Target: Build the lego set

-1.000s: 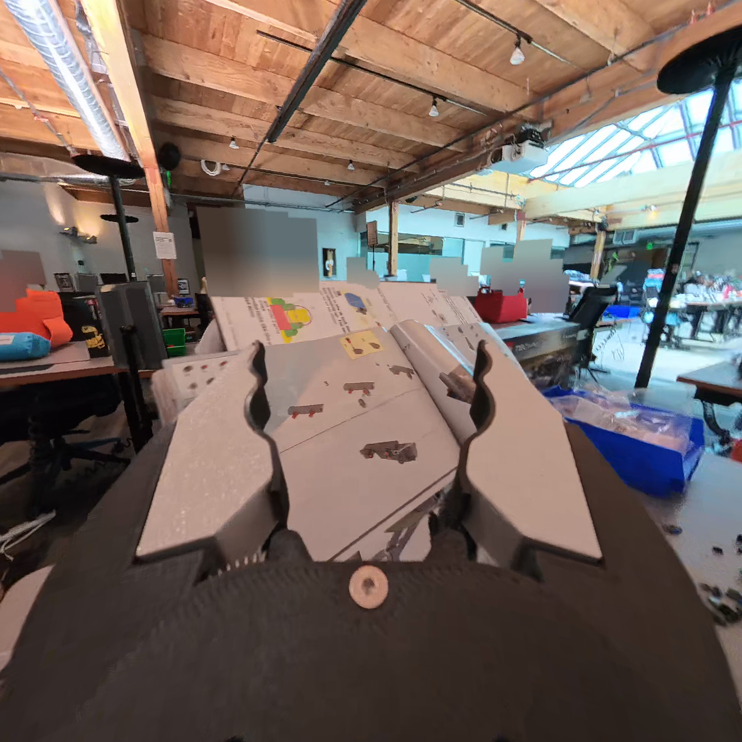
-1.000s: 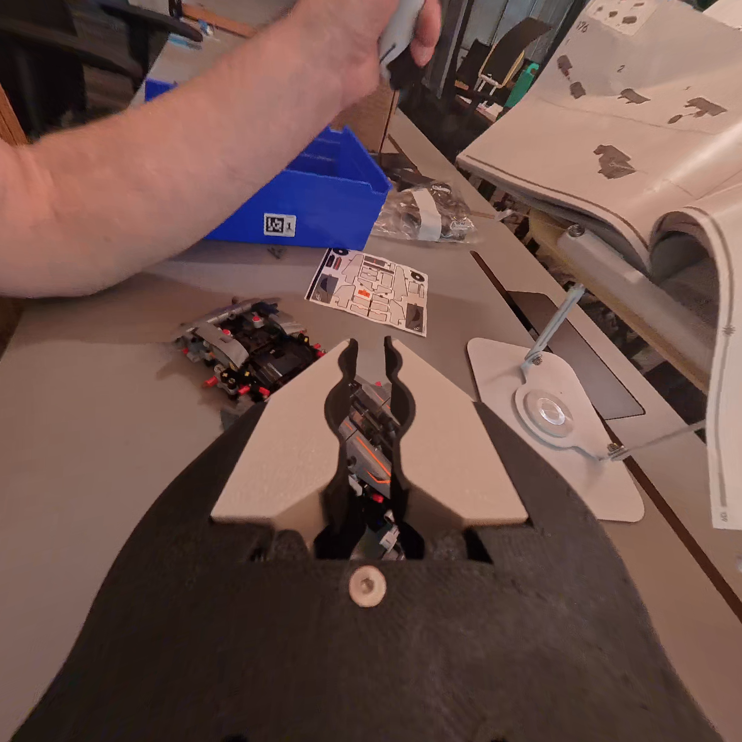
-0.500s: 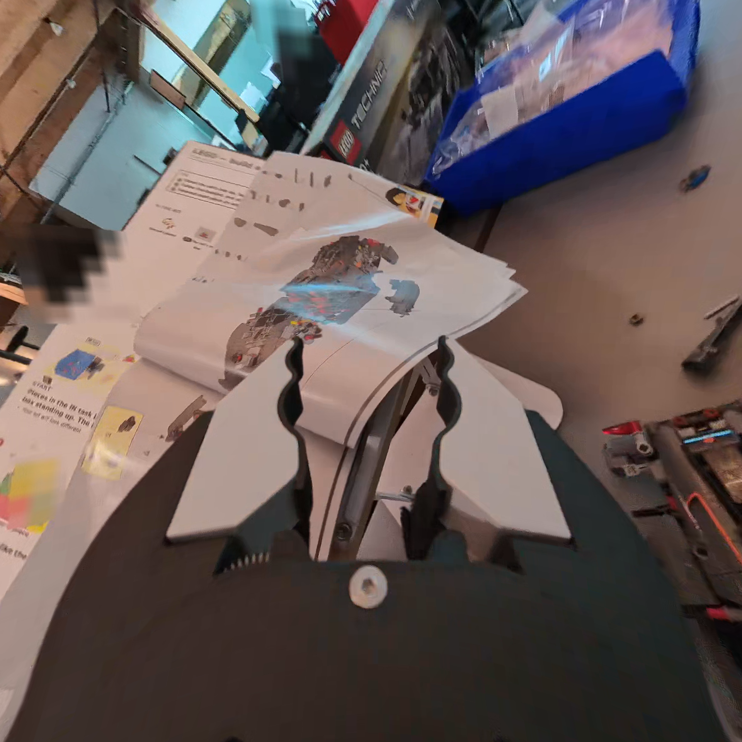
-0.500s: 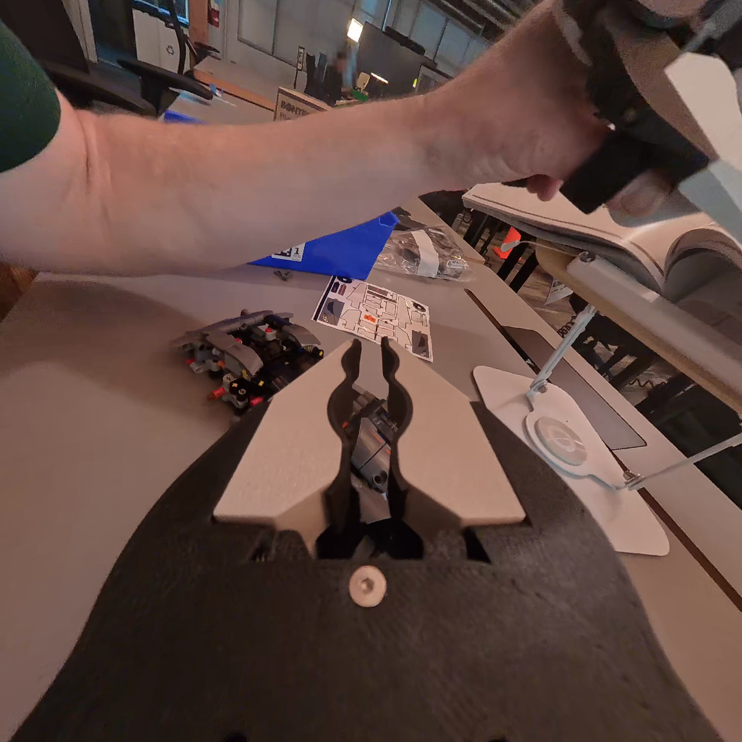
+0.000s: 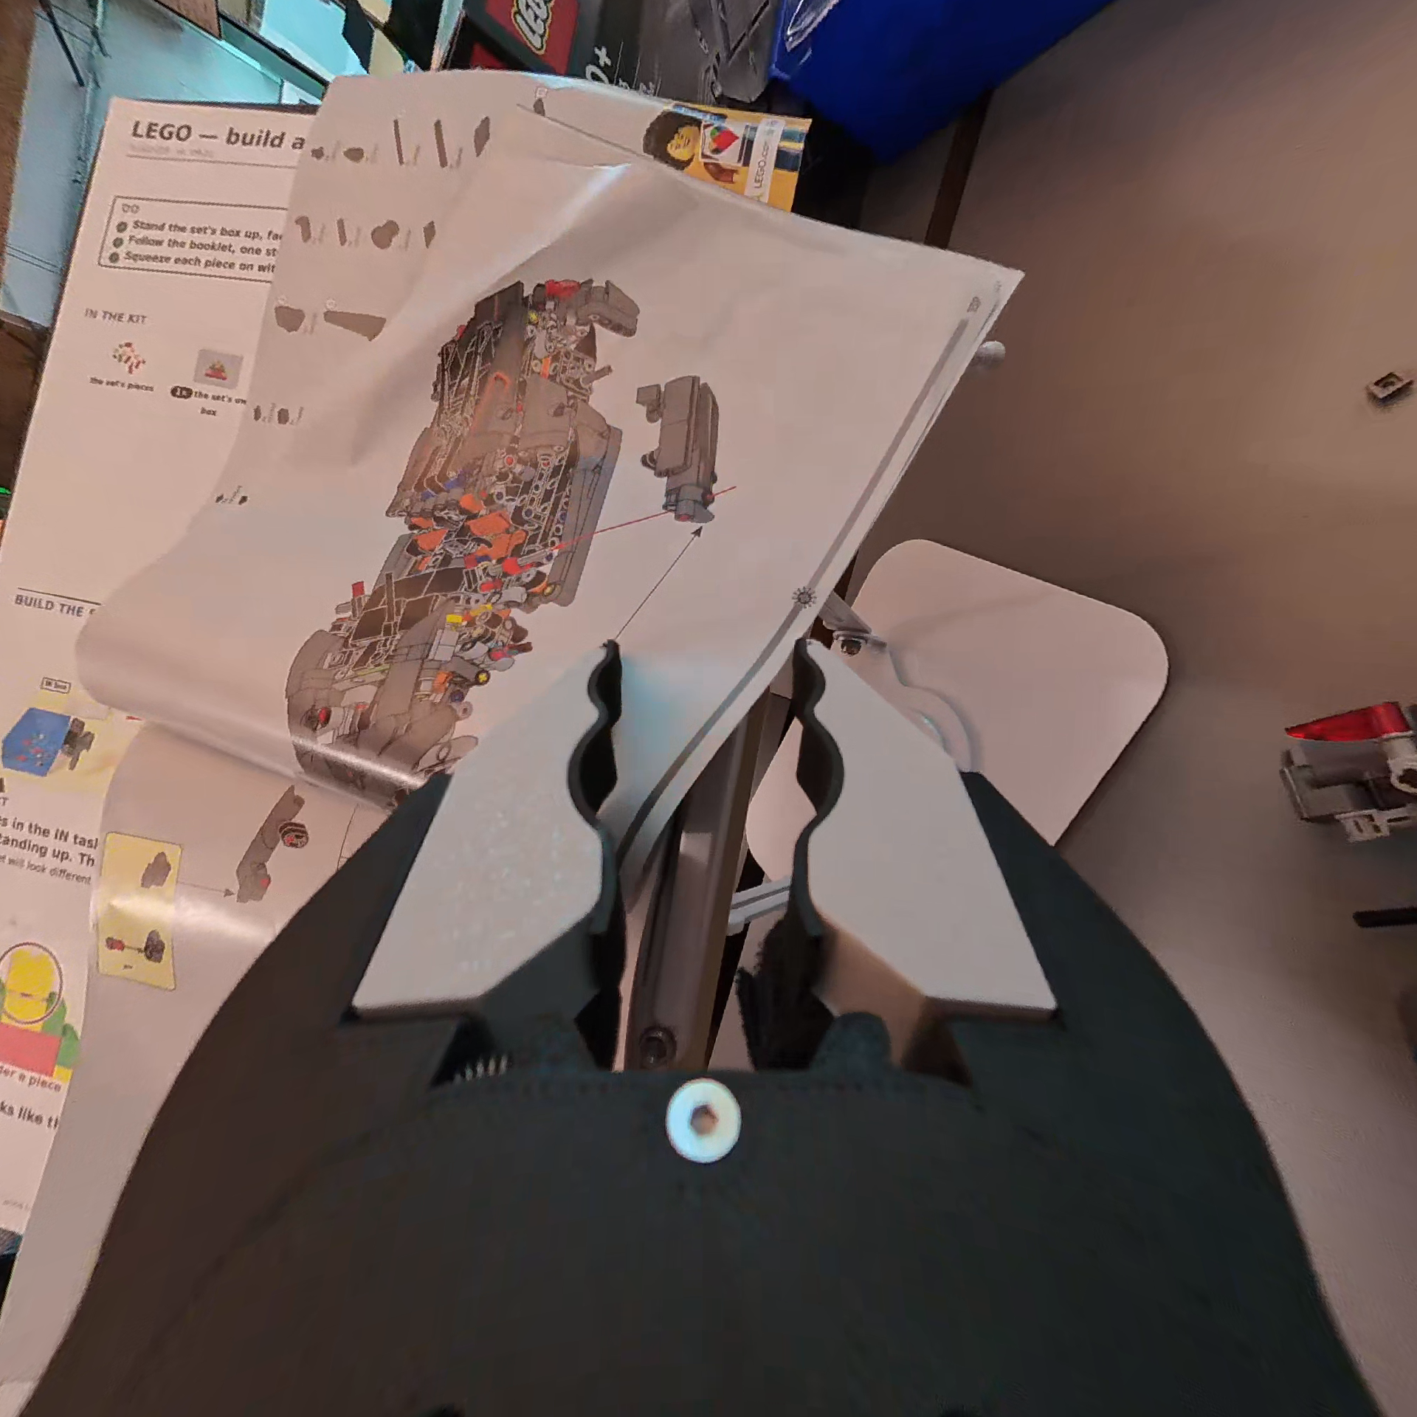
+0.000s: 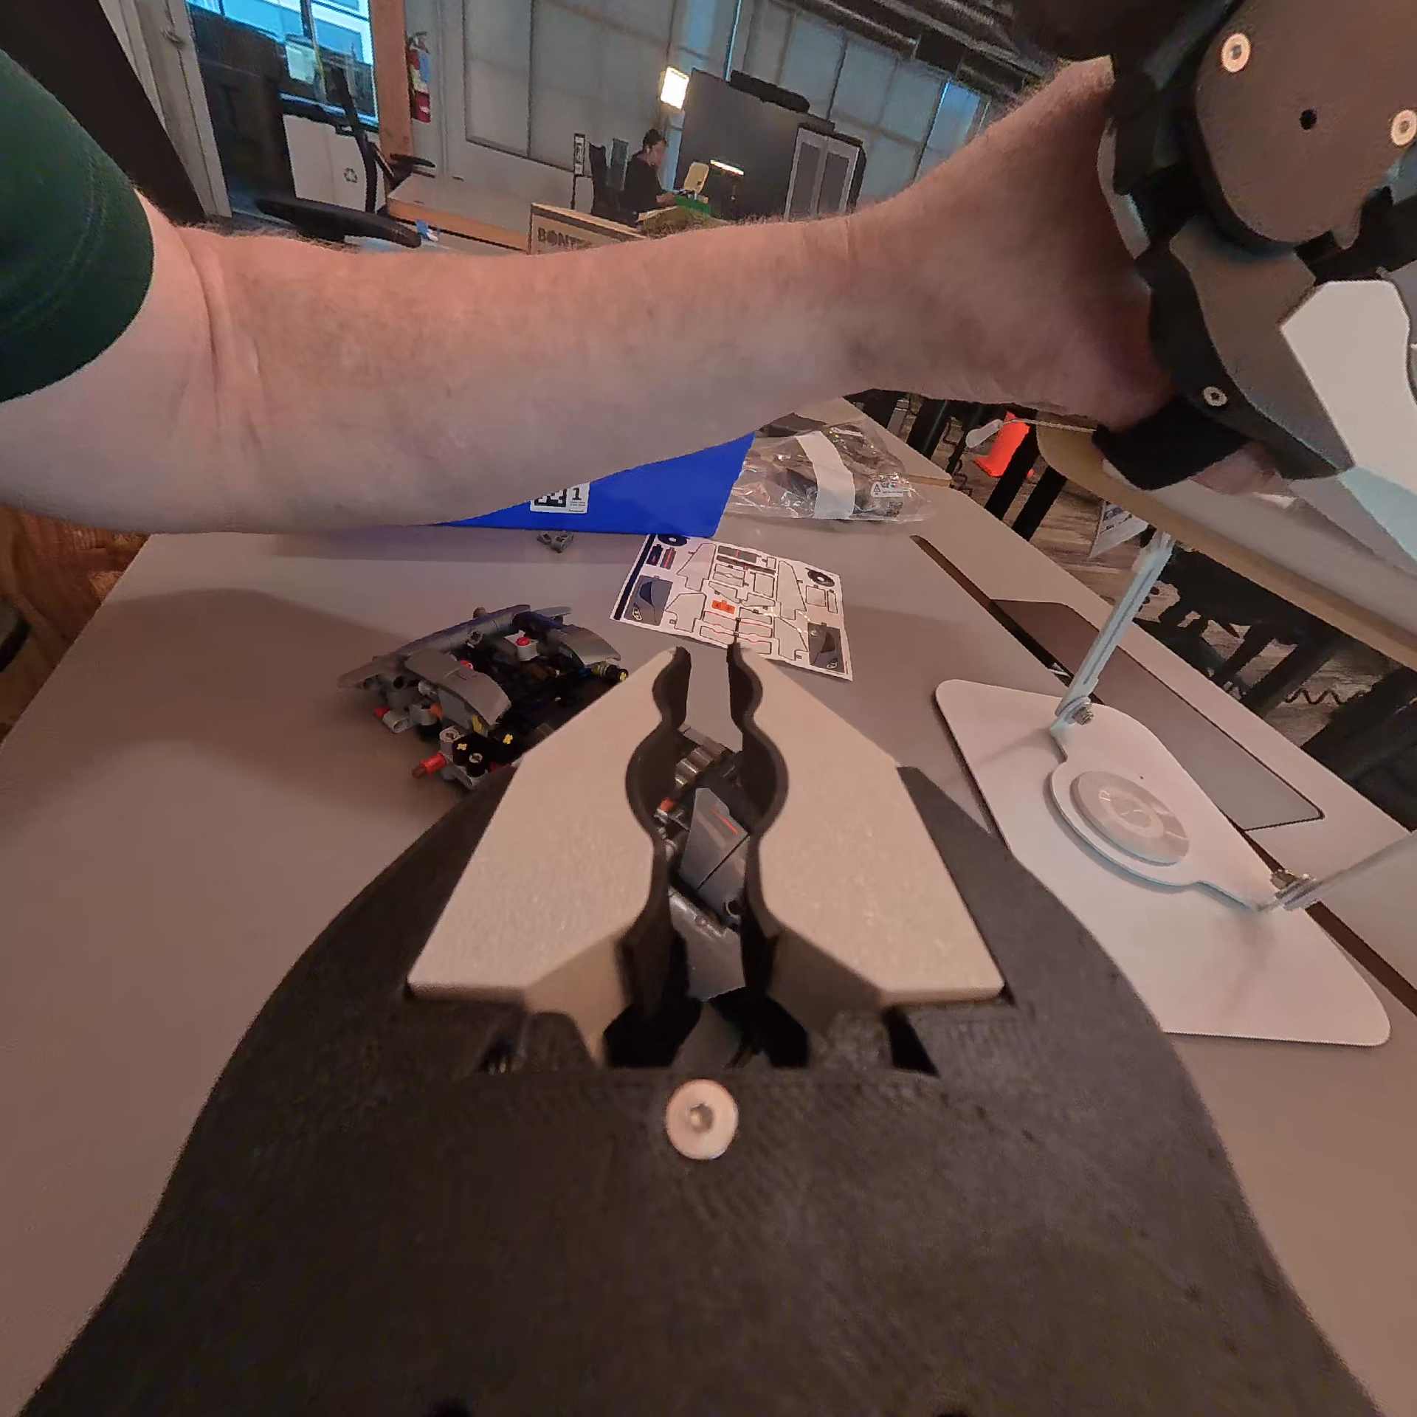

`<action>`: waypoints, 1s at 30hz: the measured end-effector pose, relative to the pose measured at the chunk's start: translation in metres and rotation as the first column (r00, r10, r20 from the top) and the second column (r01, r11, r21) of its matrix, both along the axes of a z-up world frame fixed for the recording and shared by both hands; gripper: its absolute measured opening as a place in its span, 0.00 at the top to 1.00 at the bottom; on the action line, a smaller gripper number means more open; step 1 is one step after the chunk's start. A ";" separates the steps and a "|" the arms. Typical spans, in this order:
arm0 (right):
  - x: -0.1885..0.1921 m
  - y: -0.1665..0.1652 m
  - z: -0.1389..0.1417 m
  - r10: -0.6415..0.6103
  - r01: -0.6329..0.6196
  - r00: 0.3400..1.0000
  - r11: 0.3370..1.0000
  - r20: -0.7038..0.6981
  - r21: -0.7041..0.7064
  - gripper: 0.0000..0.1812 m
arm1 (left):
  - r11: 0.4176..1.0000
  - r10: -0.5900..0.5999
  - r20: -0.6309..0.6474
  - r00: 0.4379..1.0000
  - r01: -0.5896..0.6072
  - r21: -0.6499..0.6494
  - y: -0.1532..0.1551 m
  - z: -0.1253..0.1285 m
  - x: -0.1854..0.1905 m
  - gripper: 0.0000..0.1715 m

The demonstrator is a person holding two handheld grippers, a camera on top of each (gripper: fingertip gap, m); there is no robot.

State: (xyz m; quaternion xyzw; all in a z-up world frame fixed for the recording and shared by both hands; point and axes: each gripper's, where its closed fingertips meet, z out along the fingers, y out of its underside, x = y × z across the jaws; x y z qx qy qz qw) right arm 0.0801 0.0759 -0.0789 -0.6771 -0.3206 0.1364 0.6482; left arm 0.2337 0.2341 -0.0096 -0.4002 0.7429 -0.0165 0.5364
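Swinging down from the ceiling, my left tool (image 5: pixel 701 652) gapes at a lifted booklet page (image 5: pixel 613 429); my right tool (image 6: pixel 705 652) clamps a grey-black lego piece (image 6: pixel 709 820) over the grey surface (image 6: pixel 192 690), another assembly (image 6: pixel 483 690) nearby.

The right gripper (image 6: pixel 705 659) hides most of the grey lego piece (image 6: pixel 709 832) it clamps.

Left camera faces the booklet (image 5: pixel 613 429) closely; both views share the white stand base (image 6: pixel 1150 882).
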 end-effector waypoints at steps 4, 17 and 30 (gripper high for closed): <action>-0.001 0.000 0.000 0.004 -0.004 1.000 1.000 -0.001 -0.002 0.96 | 1.000 0.001 -0.004 1.000 -0.001 0.001 0.001 -0.001 0.002 0.76; 0.048 0.012 0.015 -0.132 0.133 0.986 0.991 -0.100 0.008 0.95 | 1.000 0.006 -0.007 1.000 -0.006 -0.028 0.002 -0.003 0.002 0.77; 0.113 0.025 0.015 -0.236 0.190 0.890 0.970 -0.389 -0.154 0.91 | 0.998 -0.002 -0.017 1.000 0.001 -0.056 -0.006 -0.004 0.002 0.87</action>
